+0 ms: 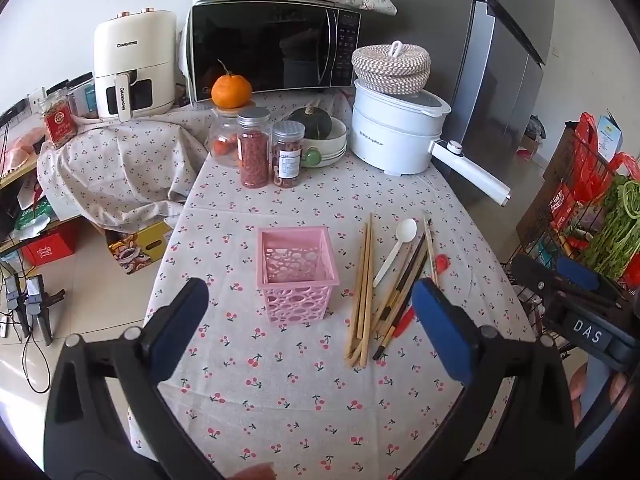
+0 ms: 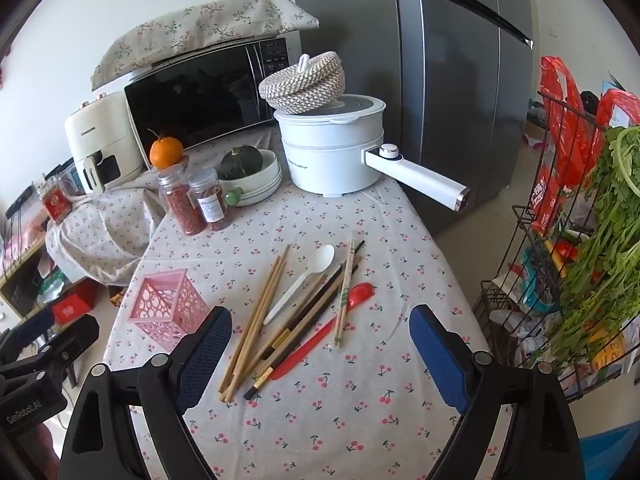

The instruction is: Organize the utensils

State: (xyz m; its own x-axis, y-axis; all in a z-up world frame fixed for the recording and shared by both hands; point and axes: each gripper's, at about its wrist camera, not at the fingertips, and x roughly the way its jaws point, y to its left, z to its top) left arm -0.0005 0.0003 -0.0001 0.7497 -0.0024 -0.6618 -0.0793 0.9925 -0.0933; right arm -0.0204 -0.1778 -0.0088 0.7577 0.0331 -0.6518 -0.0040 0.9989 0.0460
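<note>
Hovering with both grippers gaping wide and empty, left gripper (image 1: 308, 332) facing the pink holder (image 1: 296, 272). Lying loose right of it, the utensils (image 2: 288, 320), long axes running near-to-far, sitting directly ahead of the right gripper (image 2: 320, 350), the nearer one.

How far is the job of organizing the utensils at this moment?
Nothing looks done: the pink holder stands empty. In hand: nothing; the left gripper and right gripper are open. Left: the chopsticks, white spoon and red spoon lie on the tablecloth.
</note>
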